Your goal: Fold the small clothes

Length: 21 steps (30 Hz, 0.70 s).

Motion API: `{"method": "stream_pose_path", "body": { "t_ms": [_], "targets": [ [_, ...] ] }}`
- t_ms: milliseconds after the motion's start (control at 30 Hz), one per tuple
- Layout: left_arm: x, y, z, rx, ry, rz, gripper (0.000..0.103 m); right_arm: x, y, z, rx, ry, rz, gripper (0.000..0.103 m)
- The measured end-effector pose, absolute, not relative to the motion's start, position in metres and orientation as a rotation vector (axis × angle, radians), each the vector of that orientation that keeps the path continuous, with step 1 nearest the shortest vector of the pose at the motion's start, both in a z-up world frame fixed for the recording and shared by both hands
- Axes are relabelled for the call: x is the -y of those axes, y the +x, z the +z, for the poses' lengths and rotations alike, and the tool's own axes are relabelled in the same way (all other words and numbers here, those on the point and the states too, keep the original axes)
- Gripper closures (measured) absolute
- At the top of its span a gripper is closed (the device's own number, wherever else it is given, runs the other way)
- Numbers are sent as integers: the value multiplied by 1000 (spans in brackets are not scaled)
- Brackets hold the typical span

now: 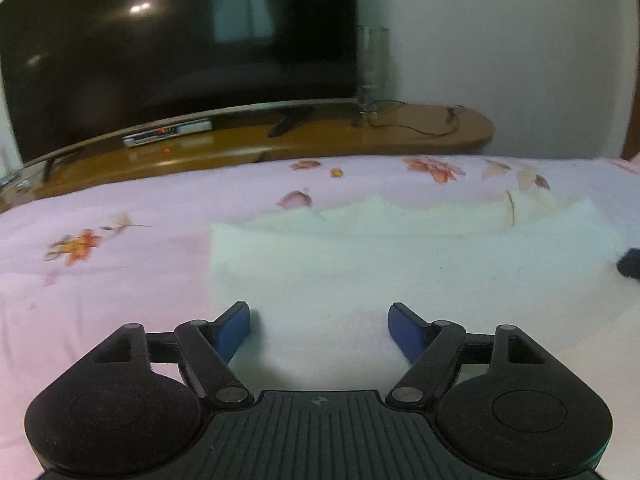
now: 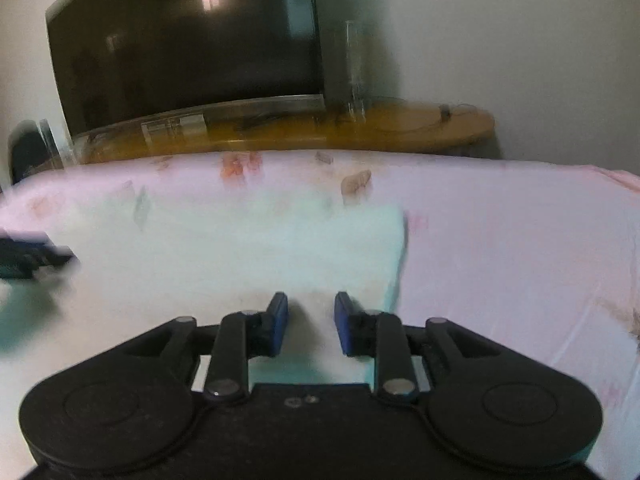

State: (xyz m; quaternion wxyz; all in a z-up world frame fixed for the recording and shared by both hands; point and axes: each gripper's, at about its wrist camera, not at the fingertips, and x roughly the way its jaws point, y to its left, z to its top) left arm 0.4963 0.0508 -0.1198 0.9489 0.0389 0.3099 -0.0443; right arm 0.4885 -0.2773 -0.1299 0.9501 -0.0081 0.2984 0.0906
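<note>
A white cloth [image 1: 400, 264] lies spread on the pink flowered bedsheet [image 1: 100, 280], with a folded layer along its far edge. My left gripper [image 1: 320, 312] is open and empty, low over the cloth's near left part. In the right wrist view the same cloth [image 2: 240, 248] is blurred. My right gripper [image 2: 311, 304] is open with a narrower gap and empty, over the cloth's near right corner. The right gripper's tip shows at the right edge of the left wrist view [image 1: 630, 262], and the left gripper at the left edge of the right wrist view [image 2: 28, 256].
A wooden TV bench [image 1: 280, 144] runs behind the bed with a large dark television [image 1: 180, 48], a set-top box [image 1: 168, 132], a clear glass vase [image 1: 374, 68] and a cable [image 1: 420, 124]. White wall behind. Pink sheet [image 2: 520, 260] extends right of the cloth.
</note>
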Motion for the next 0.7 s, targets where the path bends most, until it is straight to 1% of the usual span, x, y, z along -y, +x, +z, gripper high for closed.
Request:
{"method": "stream_pose_path", "body": {
  "t_ms": [67,100,133,200,233,300,333,433,467,533,633,667,700],
  "targets": [
    [-52,483,-113,-594,78,-113,27,277,481,-116,-599,11,182,76],
    [-51,481,-116,-618,98,-110,27,278,473,-111,-562,18,200,77],
    [-49,484,-127,-683,117,-106,24,276,468,-110,-552,5,204,77],
    [-60,482,-134,-670,47,-101,18,272,473,-129,-642,-63,179,77],
    [-66,483,-130,-679,13,-94,18,274,470,-130,-611,-63,182,77],
    [-73,477,-123,-682,-8,-45,18,276,469,-119,-634,-31,172,77],
    [-77,468,-120,-678,-16,-44,18,279,465,-113,-626,1,175,75],
    [-89,430,-119,-675,-30,-48,18,291,443,-103,-599,38,168,61],
    [-94,416,-121,-681,-28,-49,18,298,431,-100,-600,47,161,61],
    [-105,379,-126,-699,-31,-44,18,313,409,-98,-611,81,155,61],
    [-116,323,-134,-725,12,-2,18,338,364,-97,-650,142,152,65],
    [-119,301,-133,-713,24,0,18,346,346,-99,-666,160,141,69],
    [-122,281,-133,-717,22,9,18,352,330,-99,-677,176,134,70]
  ]
}}
